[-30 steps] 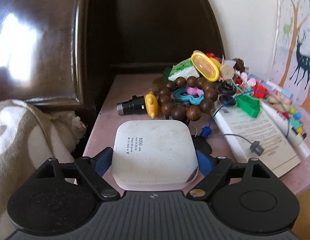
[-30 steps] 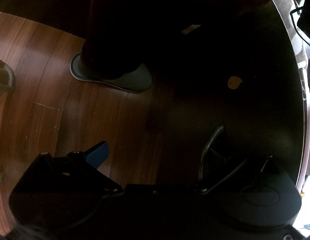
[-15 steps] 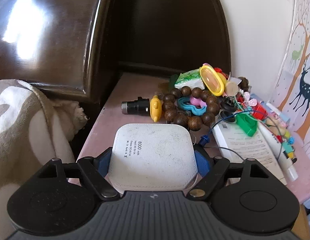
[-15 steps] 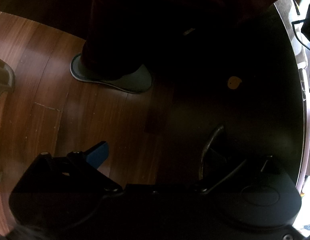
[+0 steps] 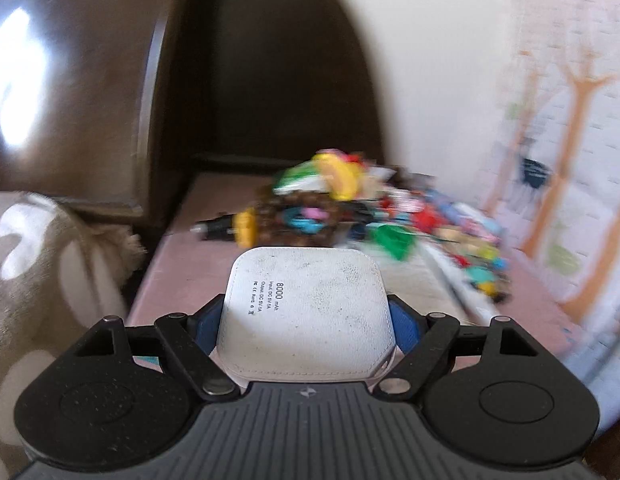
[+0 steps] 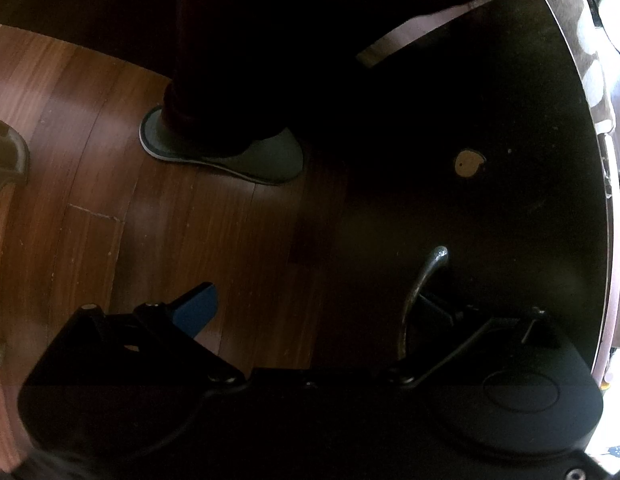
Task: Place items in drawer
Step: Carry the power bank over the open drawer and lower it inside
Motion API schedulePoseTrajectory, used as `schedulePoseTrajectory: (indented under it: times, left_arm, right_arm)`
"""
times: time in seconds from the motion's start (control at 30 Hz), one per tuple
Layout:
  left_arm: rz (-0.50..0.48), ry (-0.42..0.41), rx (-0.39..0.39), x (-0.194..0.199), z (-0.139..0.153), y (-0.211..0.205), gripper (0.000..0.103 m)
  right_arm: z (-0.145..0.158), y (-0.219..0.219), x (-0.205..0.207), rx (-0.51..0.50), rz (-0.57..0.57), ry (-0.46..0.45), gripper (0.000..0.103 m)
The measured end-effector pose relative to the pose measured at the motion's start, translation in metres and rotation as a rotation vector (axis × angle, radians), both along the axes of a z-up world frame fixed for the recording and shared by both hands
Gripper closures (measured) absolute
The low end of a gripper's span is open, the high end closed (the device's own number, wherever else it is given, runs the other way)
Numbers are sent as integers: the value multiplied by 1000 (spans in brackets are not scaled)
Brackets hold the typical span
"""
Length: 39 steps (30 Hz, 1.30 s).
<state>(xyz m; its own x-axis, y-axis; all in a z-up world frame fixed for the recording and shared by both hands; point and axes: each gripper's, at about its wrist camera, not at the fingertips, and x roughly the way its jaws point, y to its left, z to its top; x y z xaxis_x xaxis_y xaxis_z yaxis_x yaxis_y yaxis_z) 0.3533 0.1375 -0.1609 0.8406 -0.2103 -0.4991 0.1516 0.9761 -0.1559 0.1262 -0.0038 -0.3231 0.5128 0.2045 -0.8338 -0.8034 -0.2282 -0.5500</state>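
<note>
Writing on the power bank: the white power bank [image 5: 305,316] carries small black print on its top face, running sideways; "8000 mAh" reads clearly, the finer lines beside it look like input and output ratings but are too small to be sure.
Power bank, place: low centre of the left wrist view, lifted clear of the pink tabletop [image 5: 177,272], its near edge against the gripper body.
Left gripper [image 5: 305,324]: clenched on the power bank, a blue pad [image 5: 404,326] pressed to each side of it, so the jaws stand wide.
Clutter pile [image 5: 350,208]: centre right of the left view, smeared by motion blur; a yellow piece, brown beads, a green shape and red bits show, no label legible.
Black and yellow cylinder [image 5: 229,230]: lies at the left edge of the pile, also blurred.
Wall picture [image 5: 570,140]: right edge, orange tree trunks and a dark shape, too blurred to read.
Right gripper [image 6: 310,304]: jaws spread apart with nothing pinched between them; only the left blue fingertip [image 6: 195,308] is clear, the right finger is lost in shadow.
Drawer handle [image 6: 420,292]: curved metal, lower right of centre in the right view, on a dark cabinet front [image 6: 510,220]; the right finger sits behind or beside it, contact cannot be told.
Drawer state: too dark to judge.
Person: a grey slipper [image 6: 225,154] on the wooden floor [image 6: 109,160], upper centre; the leg is cut off in darkness.
</note>
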Motion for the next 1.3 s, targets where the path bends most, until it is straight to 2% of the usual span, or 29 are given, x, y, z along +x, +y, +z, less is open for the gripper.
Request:
schedulePoseTrajectory:
  times: [0.2, 0.37, 0.53, 0.67, 0.93, 1.07, 1.3]
  left_arm:
    - [-286, -6, 37, -34, 14, -43, 21]
    - [-437, 40, 67, -46, 2, -79, 21]
    - [-484, 106, 113, -46, -16, -95, 21]
    - [-504, 202, 185, -41, -41, -101, 21]
    - [-504, 388, 449, -29, -100, -109, 21]
    - [-504, 455, 544, -20, -130, -113, 21]
    - [-506, 498, 587, -2, -160, -120, 21]
  right_arm:
    - [0, -1, -1, -2, -3, -2, 0]
    - [0, 1, -1, -7, -7, -1, 0]
    - [0, 5, -2, -11, -18, 0, 0]
    - [0, 8, -2, -13, -20, 1, 0]
    - [0, 5, -2, -10, -16, 0, 0]
    - [0, 4, -3, -8, -14, -1, 0]
    - [1, 2, -3, -5, -10, -1, 0]
